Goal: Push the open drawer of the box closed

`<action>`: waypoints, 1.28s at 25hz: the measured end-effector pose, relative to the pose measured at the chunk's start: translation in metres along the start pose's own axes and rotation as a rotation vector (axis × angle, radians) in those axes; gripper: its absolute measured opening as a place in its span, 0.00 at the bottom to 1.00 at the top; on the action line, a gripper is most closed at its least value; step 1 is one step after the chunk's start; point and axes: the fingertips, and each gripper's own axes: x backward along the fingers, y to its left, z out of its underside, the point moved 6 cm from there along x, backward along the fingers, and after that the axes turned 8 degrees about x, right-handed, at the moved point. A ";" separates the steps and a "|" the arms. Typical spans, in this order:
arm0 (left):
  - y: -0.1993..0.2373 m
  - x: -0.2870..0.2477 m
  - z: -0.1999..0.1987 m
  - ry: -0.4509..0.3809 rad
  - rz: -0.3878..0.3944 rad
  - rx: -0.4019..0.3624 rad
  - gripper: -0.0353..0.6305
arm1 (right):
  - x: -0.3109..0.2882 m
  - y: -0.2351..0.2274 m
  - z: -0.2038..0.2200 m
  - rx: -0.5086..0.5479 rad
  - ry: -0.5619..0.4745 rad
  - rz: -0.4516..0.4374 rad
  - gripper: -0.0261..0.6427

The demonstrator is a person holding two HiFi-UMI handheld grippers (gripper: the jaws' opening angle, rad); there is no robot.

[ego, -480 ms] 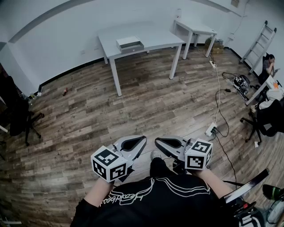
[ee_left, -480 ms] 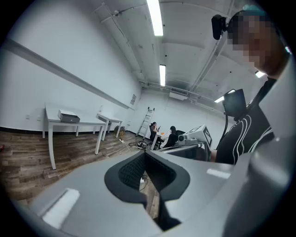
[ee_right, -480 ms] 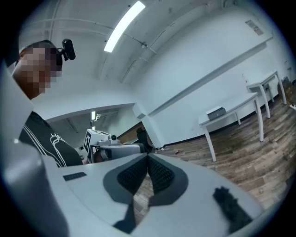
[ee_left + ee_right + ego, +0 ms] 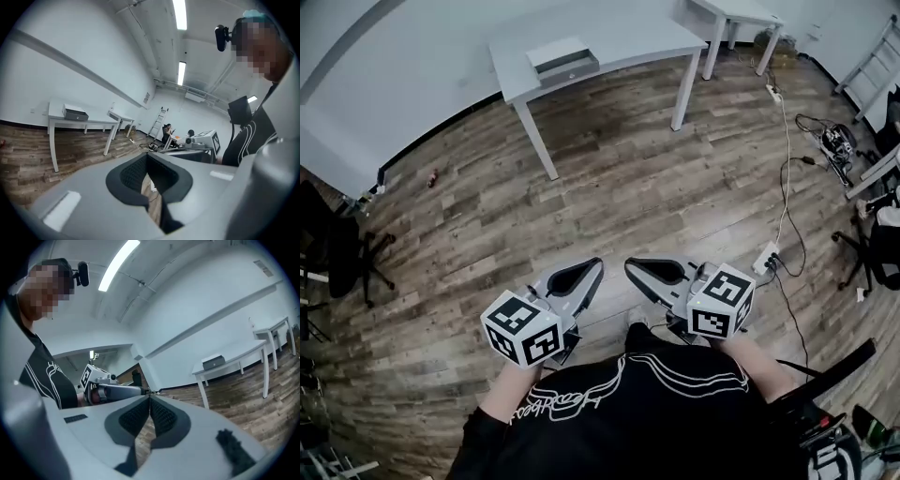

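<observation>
Wooden floor [image 4: 619,197] runs to a white counter [image 4: 628,36] carrying the box [image 4: 562,58]; left tongs [image 4: 596,265] and right tongs [image 4: 631,266] are both pinched together, empty.

Ahead of the fingers [image 4: 596,274], brown wood-plank floor [image 4: 609,187] lies open to the white rectangular table [image 4: 619,37] (white power strip [image 4: 766,255] rightward).
</observation>
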 end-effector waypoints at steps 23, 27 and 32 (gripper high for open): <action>0.253 -0.160 -0.175 -0.019 -0.074 -0.002 0.04 | -0.178 -0.291 -0.092 -0.006 0.049 0.015 0.05; 0.340 -0.185 -0.213 0.033 -0.081 -0.019 0.04 | -0.249 -0.354 -0.114 -0.017 0.081 0.037 0.05; 0.424 -0.199 -0.265 0.052 -0.064 0.006 0.04 | -0.319 -0.413 -0.142 0.010 0.098 0.080 0.05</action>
